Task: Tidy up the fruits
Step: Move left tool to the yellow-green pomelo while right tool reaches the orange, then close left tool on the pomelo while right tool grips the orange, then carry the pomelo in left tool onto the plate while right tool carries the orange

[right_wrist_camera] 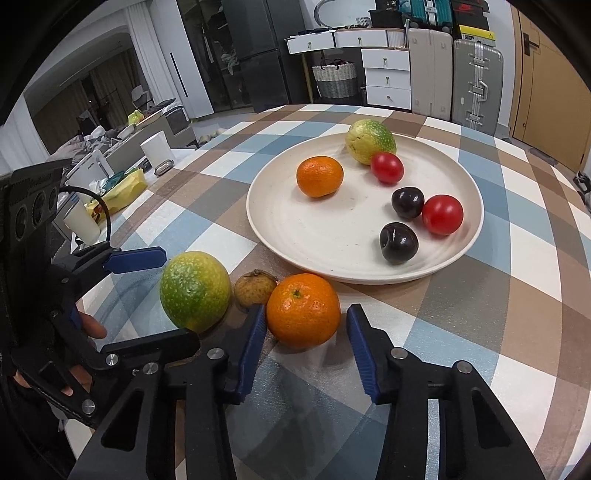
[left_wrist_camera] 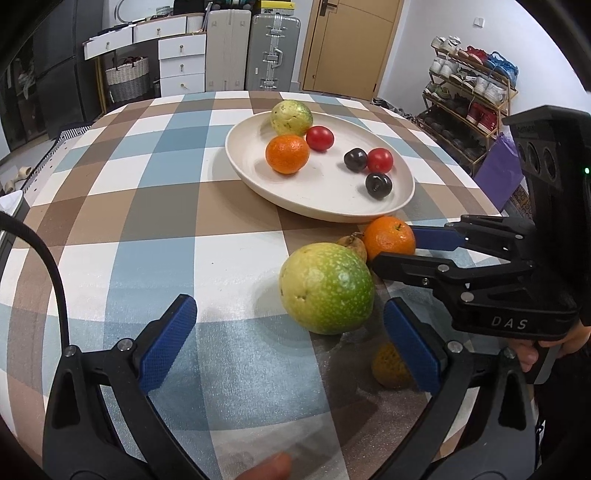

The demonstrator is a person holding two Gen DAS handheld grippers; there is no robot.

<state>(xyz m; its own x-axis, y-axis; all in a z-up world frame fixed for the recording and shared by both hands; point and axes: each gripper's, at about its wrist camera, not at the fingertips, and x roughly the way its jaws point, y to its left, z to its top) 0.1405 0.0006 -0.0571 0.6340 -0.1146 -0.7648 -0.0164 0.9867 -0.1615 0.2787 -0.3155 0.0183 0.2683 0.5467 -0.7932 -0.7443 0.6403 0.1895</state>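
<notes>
Both jaws spread (right flanking orange [right_wrist_camera: 303,310]) over checked tablecloth [right_wrist_camera: 517,258], drawers [right_wrist_camera: 386,70] behind.

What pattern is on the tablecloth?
Blue, brown and white checks on the tablecloth; clearest in the right wrist view.

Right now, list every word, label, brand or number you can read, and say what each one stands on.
"DAS": pale letters on the black body of the right gripper, seen from the left wrist view.
Embossed line above the round holes on the right gripper's black housing: too small to read.
Black mark on the yellow box atop the suitcases: too blurred to read.
Nothing else legible.
</notes>
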